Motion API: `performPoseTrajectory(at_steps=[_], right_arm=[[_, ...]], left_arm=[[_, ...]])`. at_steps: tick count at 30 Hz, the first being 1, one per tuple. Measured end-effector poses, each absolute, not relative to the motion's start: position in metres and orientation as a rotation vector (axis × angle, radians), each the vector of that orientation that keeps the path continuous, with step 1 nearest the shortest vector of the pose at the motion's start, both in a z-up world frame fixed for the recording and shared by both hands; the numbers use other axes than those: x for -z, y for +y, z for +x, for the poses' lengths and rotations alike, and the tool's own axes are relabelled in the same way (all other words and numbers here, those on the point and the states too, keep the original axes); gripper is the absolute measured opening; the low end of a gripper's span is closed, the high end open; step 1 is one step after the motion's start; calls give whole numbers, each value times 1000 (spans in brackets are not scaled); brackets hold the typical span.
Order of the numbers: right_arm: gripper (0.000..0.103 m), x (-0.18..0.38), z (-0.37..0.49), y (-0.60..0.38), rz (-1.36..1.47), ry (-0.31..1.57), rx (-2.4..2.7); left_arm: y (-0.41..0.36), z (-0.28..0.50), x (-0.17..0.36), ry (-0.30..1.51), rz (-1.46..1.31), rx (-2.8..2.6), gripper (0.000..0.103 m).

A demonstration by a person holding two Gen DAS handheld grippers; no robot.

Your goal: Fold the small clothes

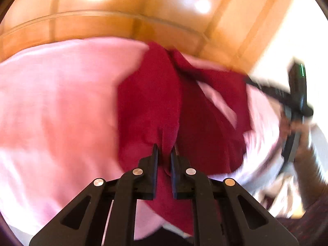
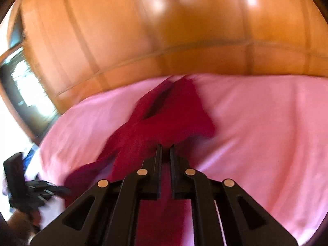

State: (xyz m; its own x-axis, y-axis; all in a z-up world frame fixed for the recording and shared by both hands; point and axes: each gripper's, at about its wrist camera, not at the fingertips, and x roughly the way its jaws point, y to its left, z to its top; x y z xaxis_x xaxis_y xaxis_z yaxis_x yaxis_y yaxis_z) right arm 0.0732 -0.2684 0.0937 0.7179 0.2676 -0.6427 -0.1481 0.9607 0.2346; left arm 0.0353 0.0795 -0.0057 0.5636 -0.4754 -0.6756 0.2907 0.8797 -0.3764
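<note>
Two big masses fill your views: glossy wood panelling (image 2: 164,30) behind, and the pink sheet (image 1: 51,102) spread below it, your landmark here. Sheet's far edge runs right up against the panelling in both views. Off its left edge, right wrist view, a dark window or doorway (image 2: 22,86) with bright light; off its right edge, left wrist view, washed-out white. Both pictures blurred.

Wide bare pink lies left of the garment in the left view and right of it in the right view.

Dark red garment (image 2: 174,110) sits mid-sheet, bunched and creased, partly raised off the pink.

Your left gripper (image 1: 164,149) has its jaws drawn narrow, pinching a red fold. Your right gripper (image 2: 165,148) likewise, jaws nearly together on red cloth at the garment's near edge. Each gripper shows at the other view's outer edge, blurred.
</note>
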Motion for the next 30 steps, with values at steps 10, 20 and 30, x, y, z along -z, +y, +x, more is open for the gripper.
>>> performPoseTrajectory(at_steps=[10, 20, 30], right_arm=[[6, -64, 142, -411, 41, 803, 302], [58, -52, 172, -419, 13, 815, 368], [50, -28, 82, -267, 382, 1042, -476]], left_arm=[[203, 137, -19, 758, -345, 37, 8], [278, 218, -15, 836, -329, -321, 28], [195, 164, 7, 840, -309, -42, 35]])
